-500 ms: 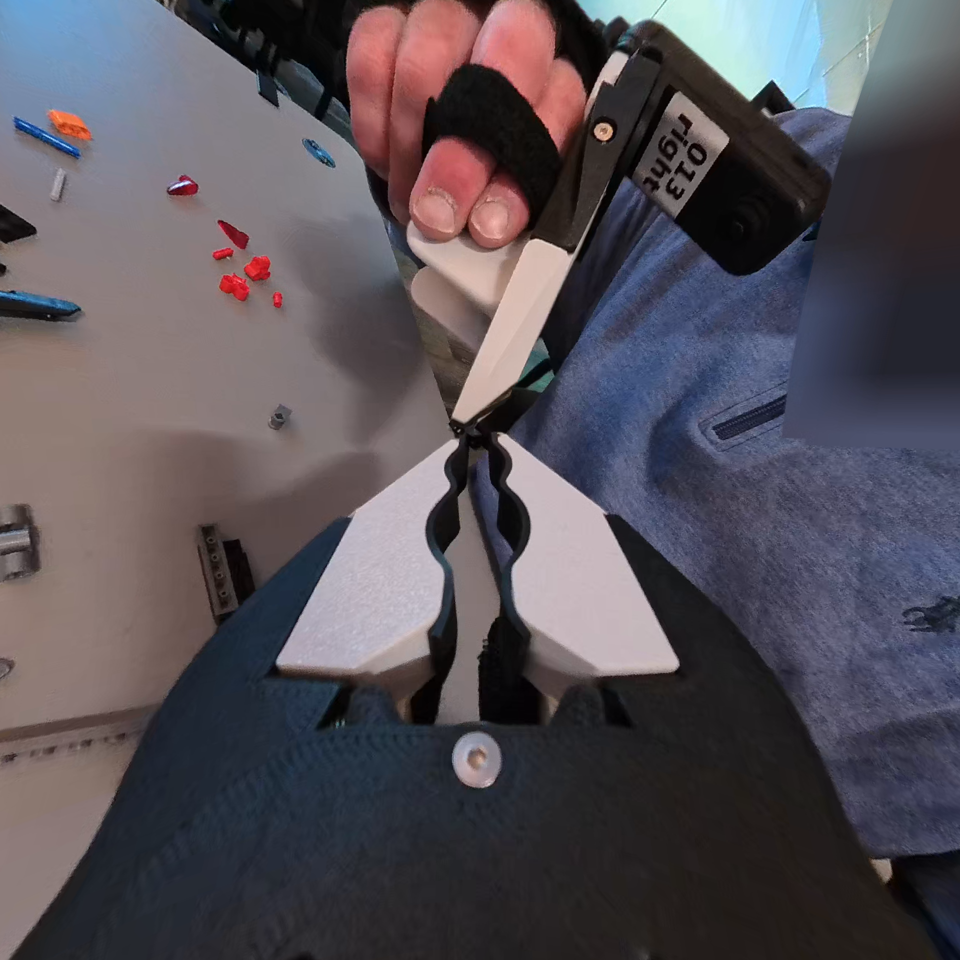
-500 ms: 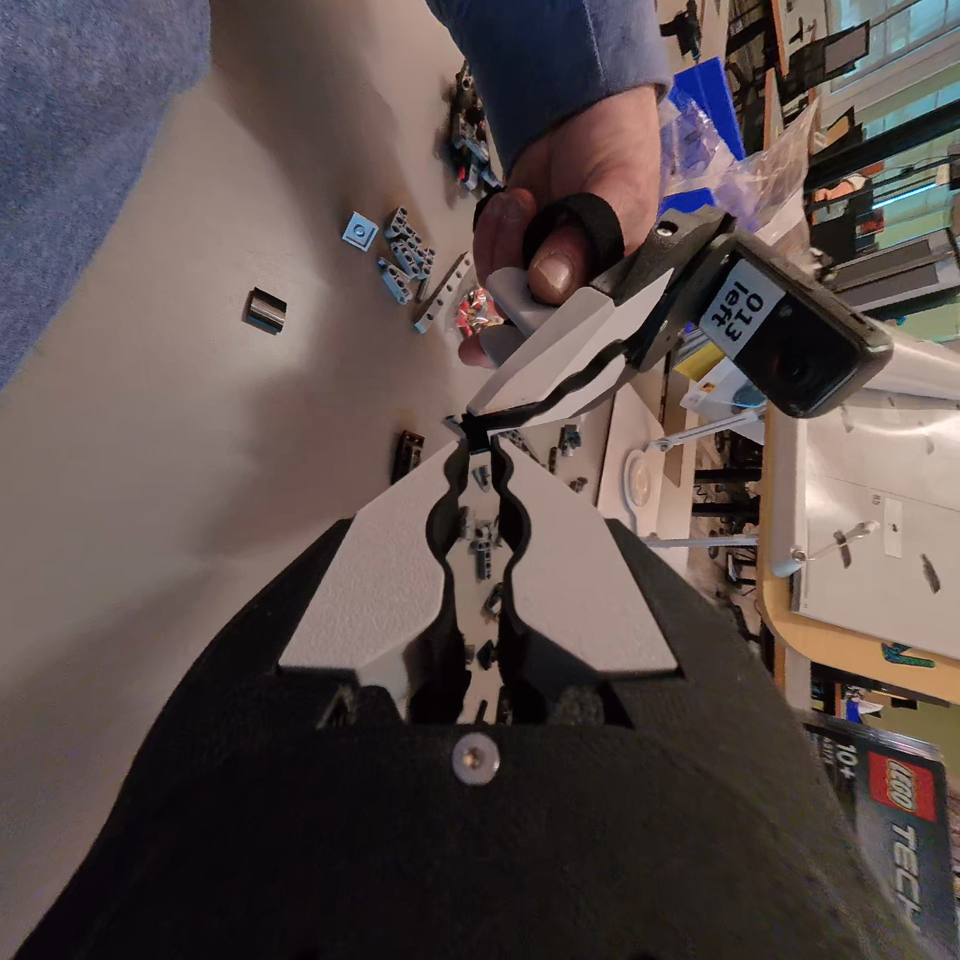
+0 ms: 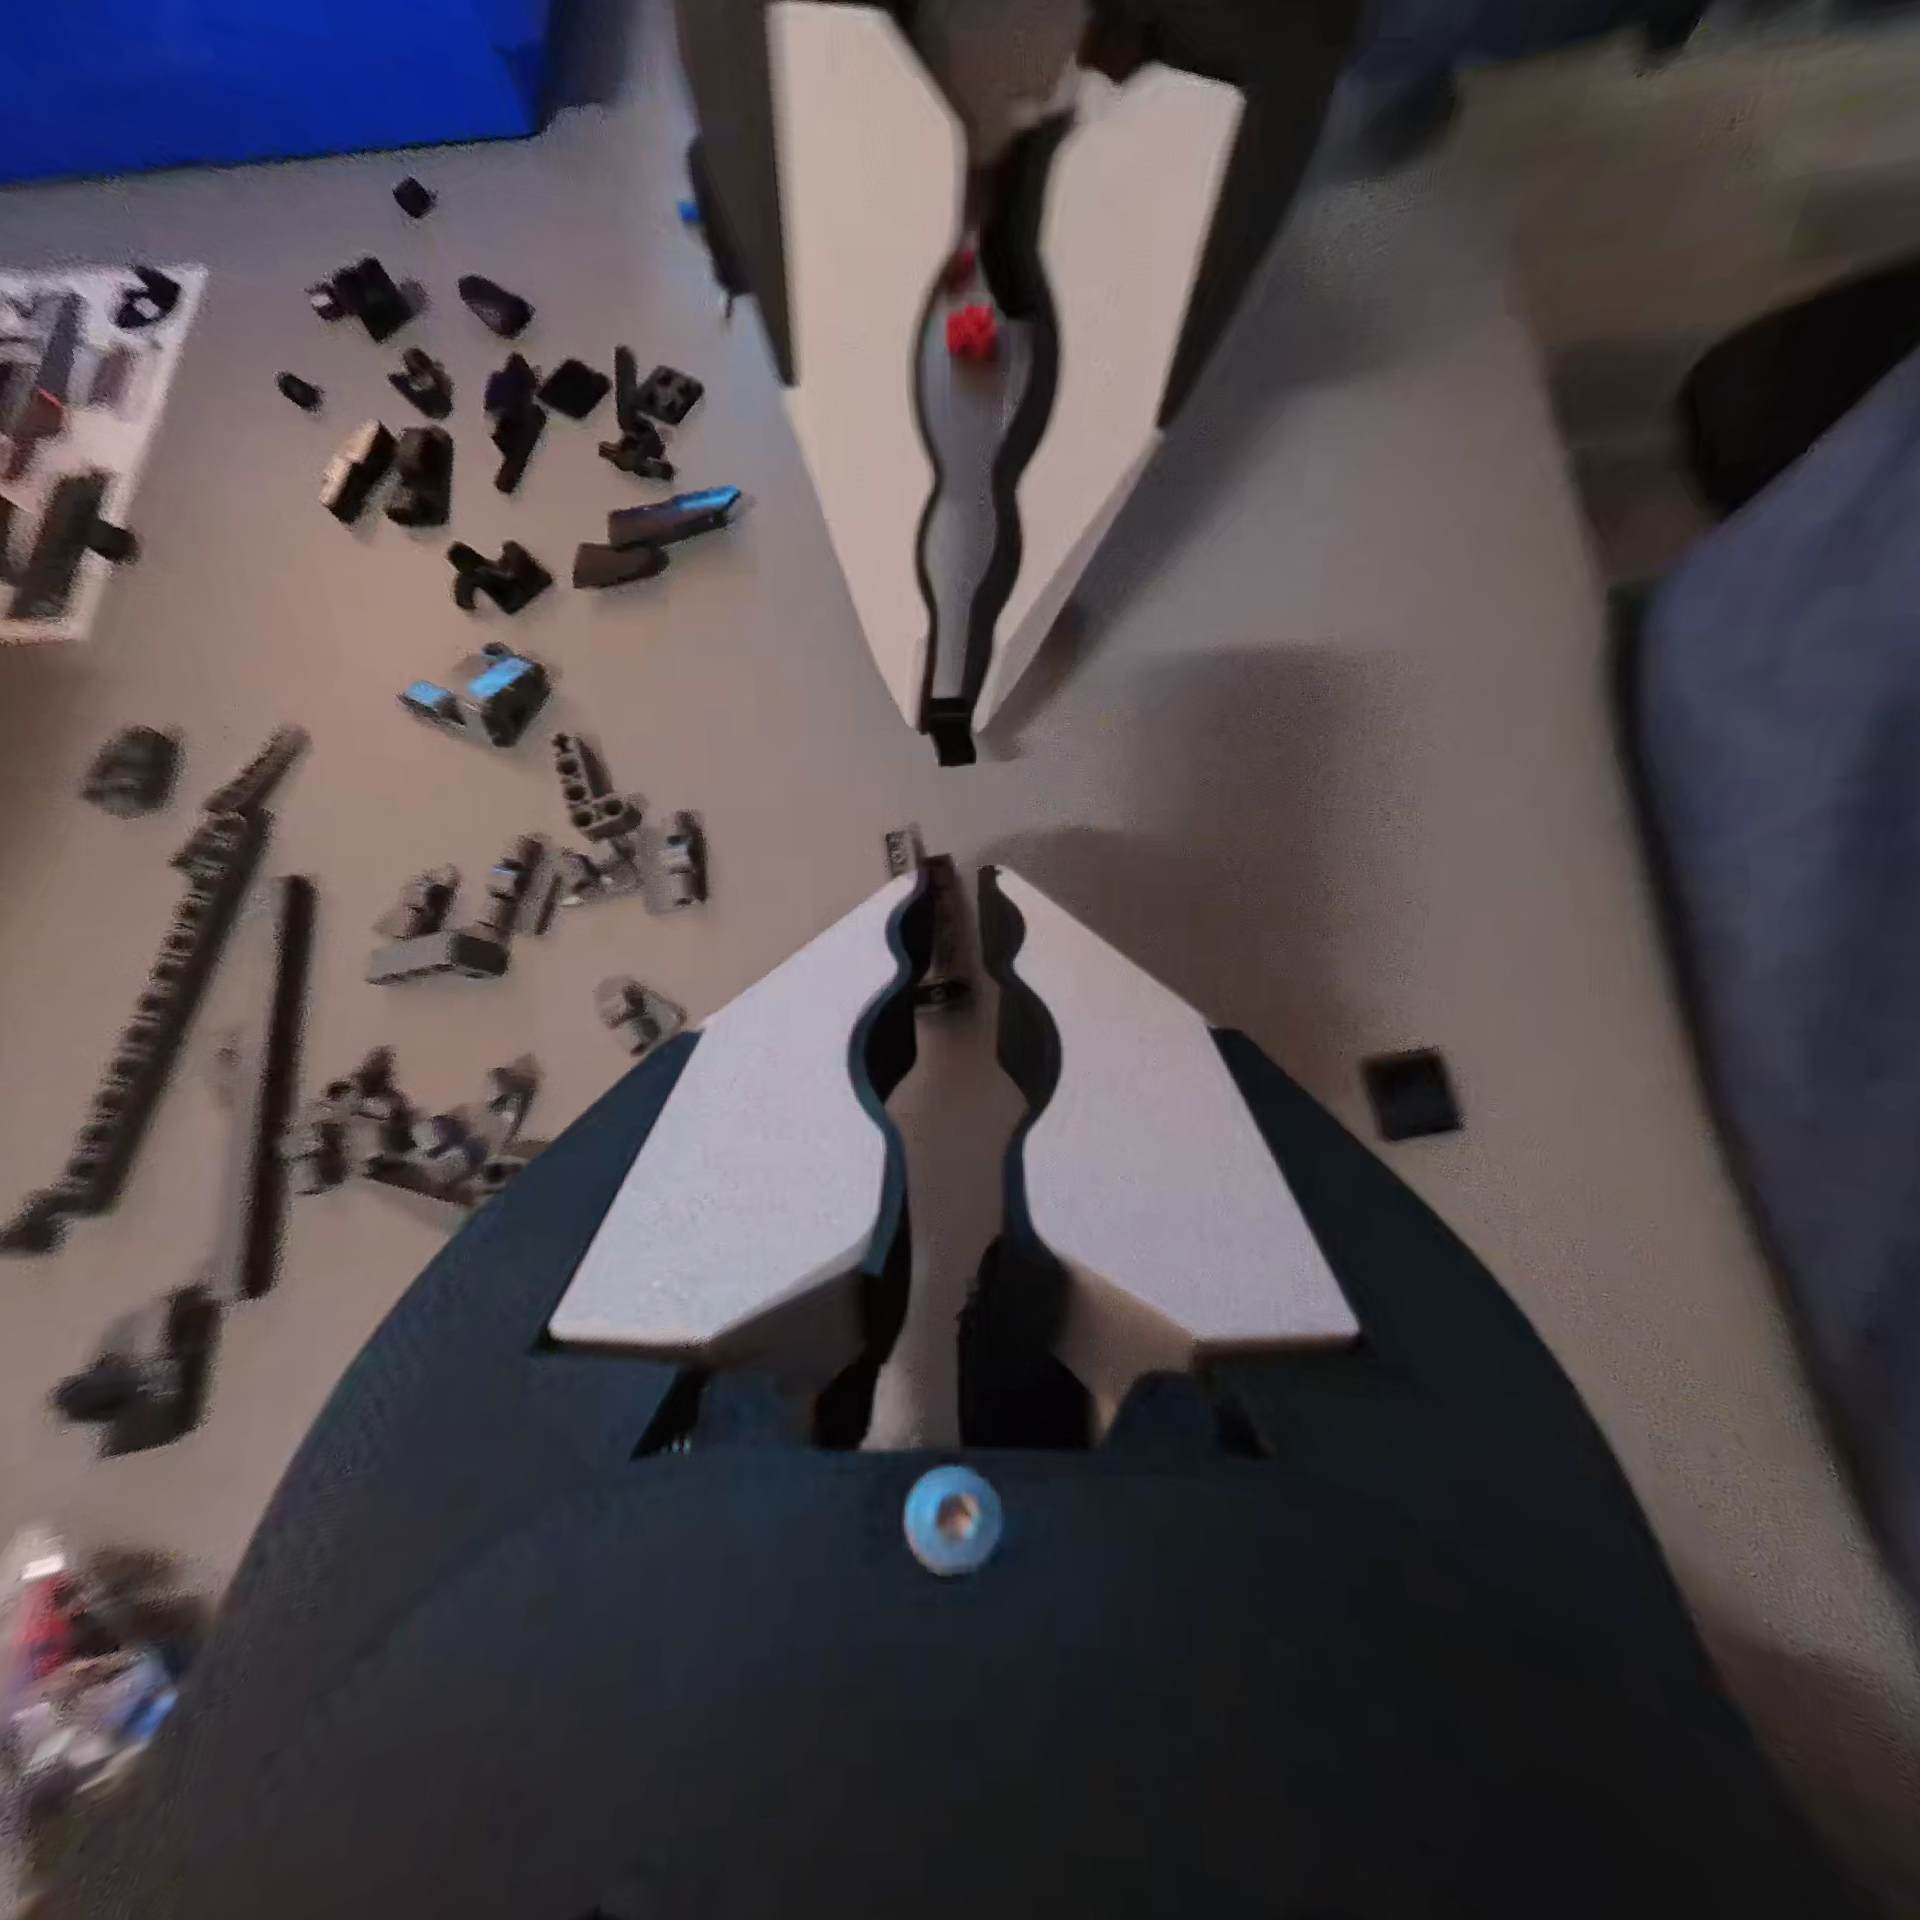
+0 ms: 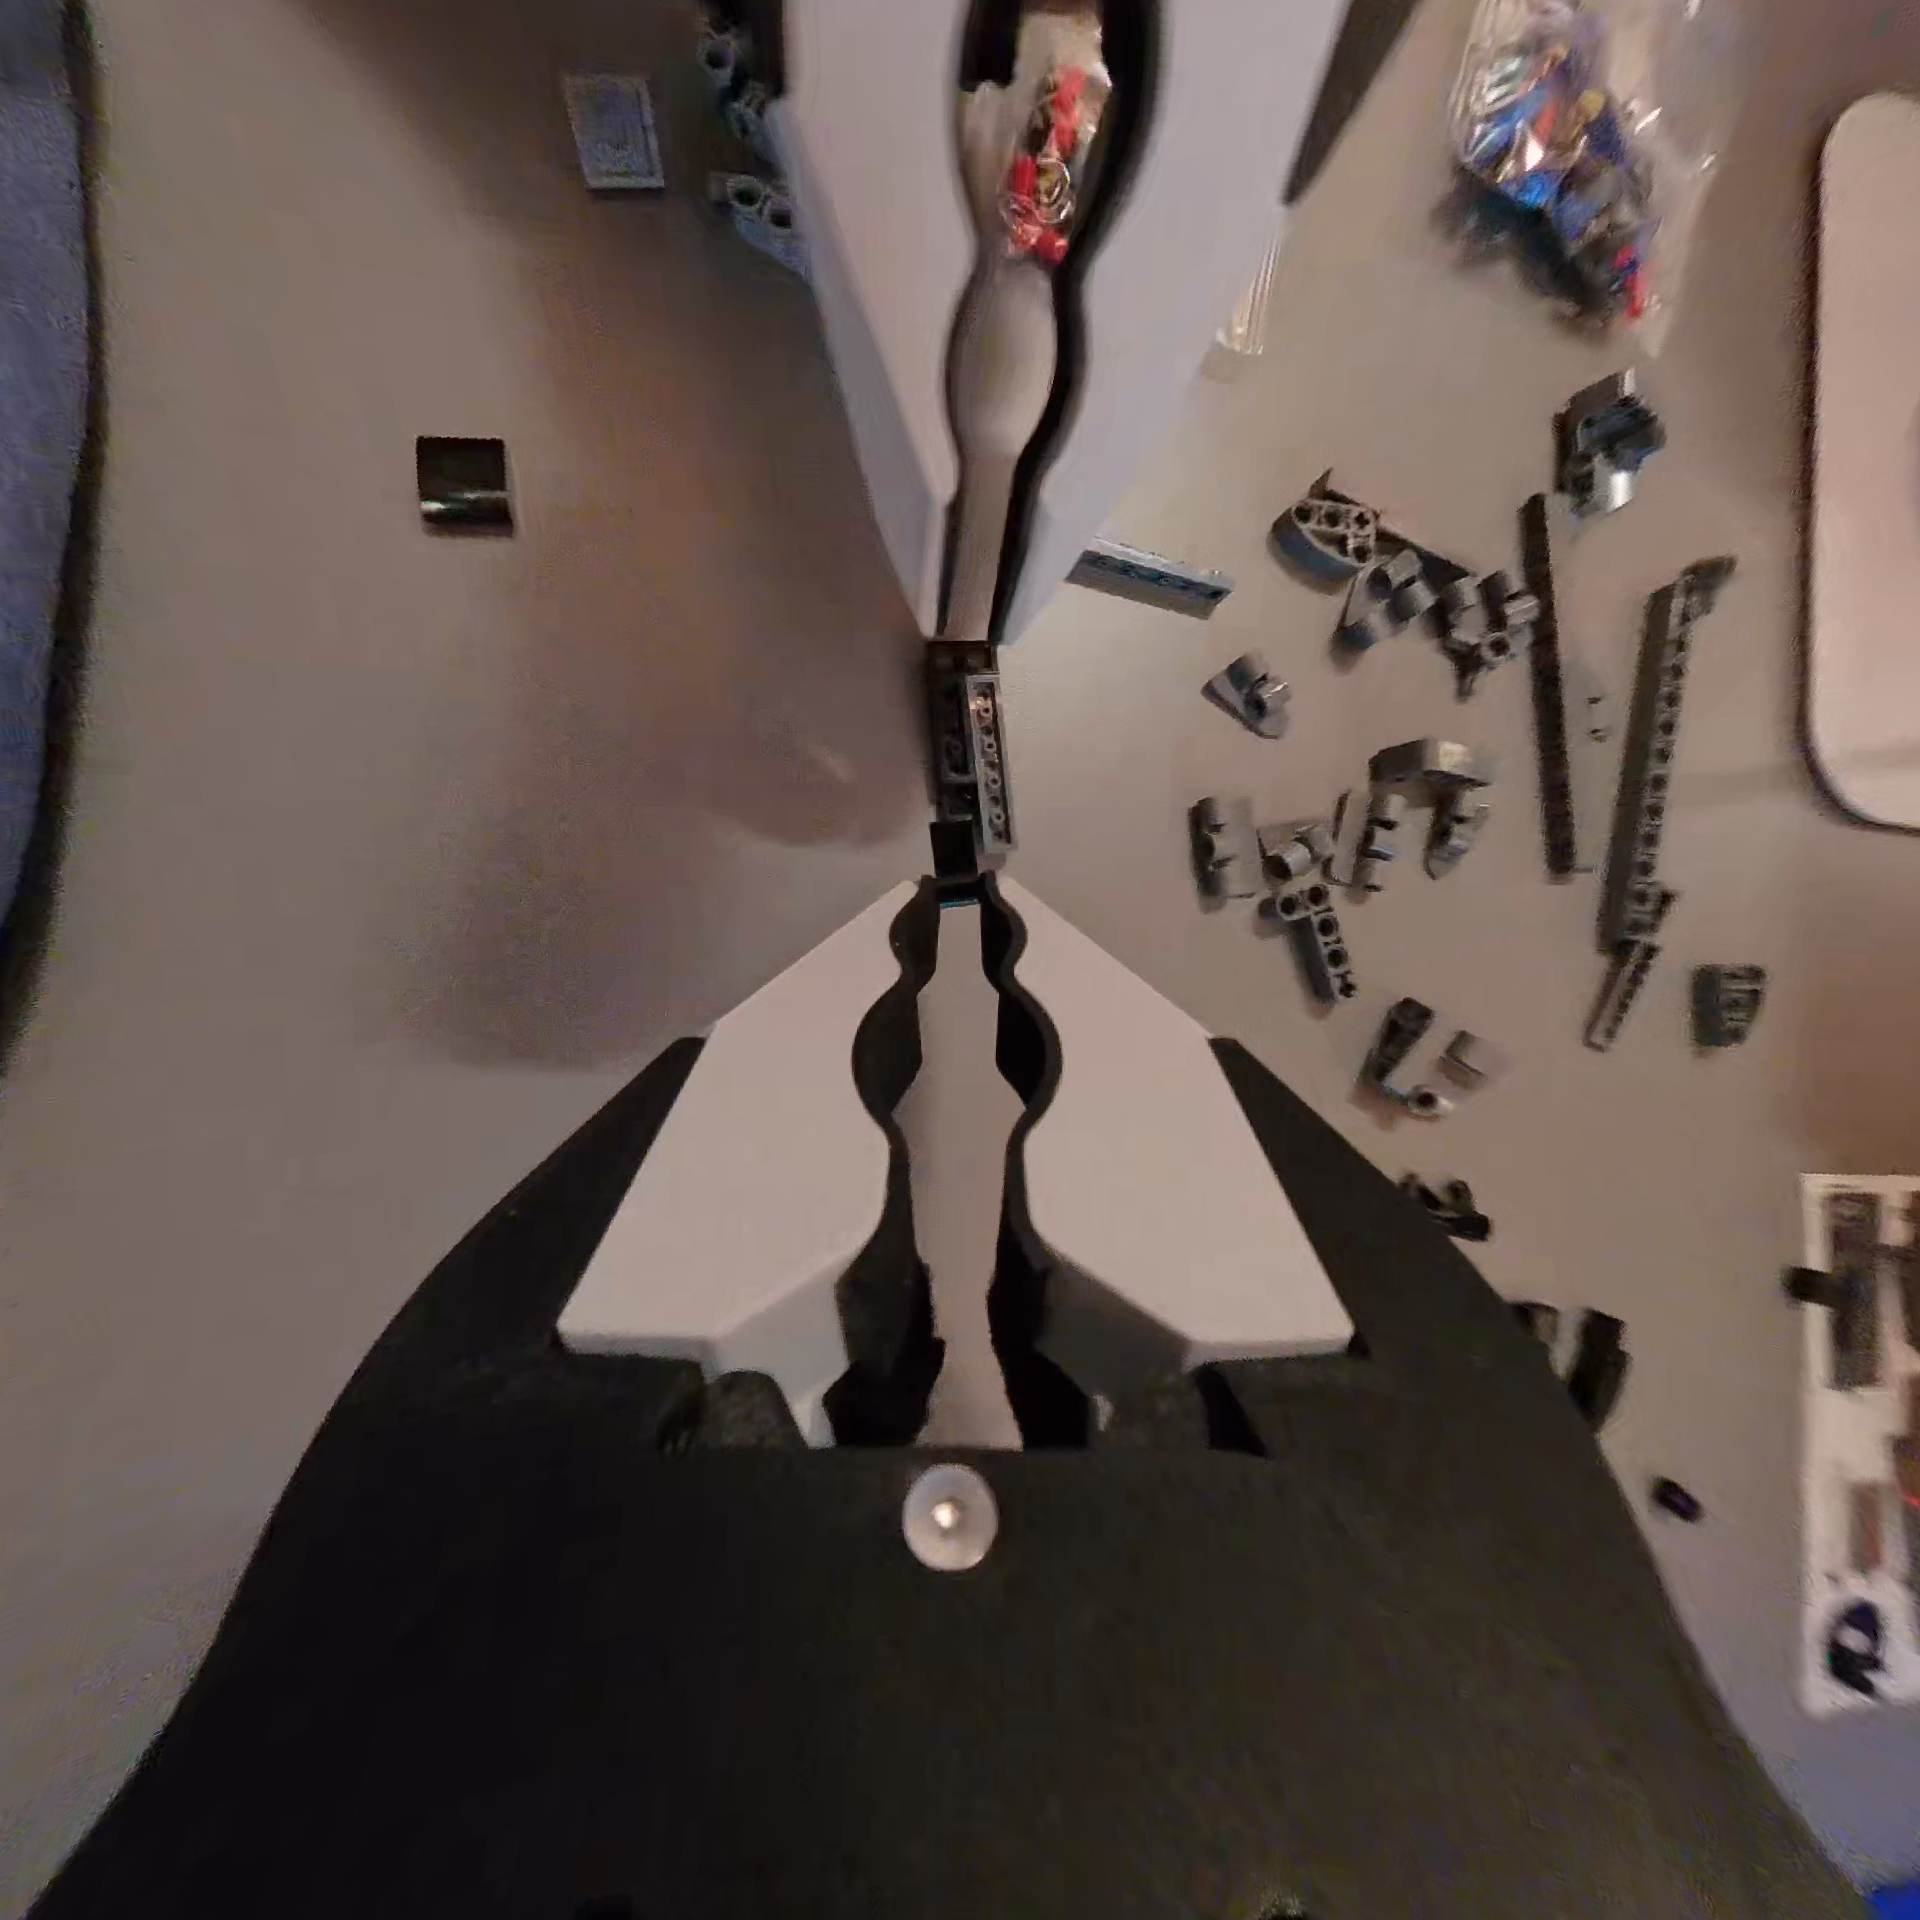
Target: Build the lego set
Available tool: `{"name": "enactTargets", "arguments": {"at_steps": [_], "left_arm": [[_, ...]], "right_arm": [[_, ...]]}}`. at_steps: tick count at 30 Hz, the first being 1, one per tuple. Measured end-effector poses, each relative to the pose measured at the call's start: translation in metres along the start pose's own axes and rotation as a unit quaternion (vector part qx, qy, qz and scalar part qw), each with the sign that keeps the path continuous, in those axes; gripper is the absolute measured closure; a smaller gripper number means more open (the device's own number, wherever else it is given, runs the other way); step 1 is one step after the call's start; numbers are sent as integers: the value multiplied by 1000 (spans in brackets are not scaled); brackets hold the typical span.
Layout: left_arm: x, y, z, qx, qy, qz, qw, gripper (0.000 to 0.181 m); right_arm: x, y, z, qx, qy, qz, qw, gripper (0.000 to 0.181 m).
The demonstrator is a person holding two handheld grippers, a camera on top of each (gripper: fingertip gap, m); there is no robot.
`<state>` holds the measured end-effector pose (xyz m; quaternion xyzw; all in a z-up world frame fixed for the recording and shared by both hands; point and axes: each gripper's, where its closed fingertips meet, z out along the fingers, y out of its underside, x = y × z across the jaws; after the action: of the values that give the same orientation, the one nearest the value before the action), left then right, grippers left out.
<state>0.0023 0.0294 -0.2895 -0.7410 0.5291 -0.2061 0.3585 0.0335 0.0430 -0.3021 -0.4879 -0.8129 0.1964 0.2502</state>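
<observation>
Claws now apart, blurred pieces (image 3: 488,436).

Counting what's out on the table: two grippers, the left gripper (image 4: 971,613) and right gripper (image 4: 958,883) nose to nose, each pinching a small black piece (image 4: 958,847), and two long grey studded beams (image 4: 1652,769) lying side by side. One clear bag of mixed parts (image 4: 1558,177), one instruction sheet (image 4: 1860,1579), one flat black square tile (image 4: 462,481) off alone, plus roughly a dozen loose grey pieces (image 4: 1423,790), too blurry to count exactly.

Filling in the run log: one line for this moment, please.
left hand-held gripper: shut on beam assembly | right hand-held gripper: shut on black piece | tips facing, over table
</observation>
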Motion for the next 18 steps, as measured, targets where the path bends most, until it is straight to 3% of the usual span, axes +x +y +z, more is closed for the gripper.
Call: {"name": "enactTargets", "arguments": {"at_steps": [4,9,18], "left_arm": [[1,7,9,-35,-44,78,995,174],[0,4,13,-28,-63,119,991,174],[-2,18,28,-74,-67,153,983,175]], "right_arm": [[0,5,15,-14,-52,44,998,176],[-1,7,26,-40,-80,59,994,176],[2,6,33,-75,-89,56,992,176]]}}
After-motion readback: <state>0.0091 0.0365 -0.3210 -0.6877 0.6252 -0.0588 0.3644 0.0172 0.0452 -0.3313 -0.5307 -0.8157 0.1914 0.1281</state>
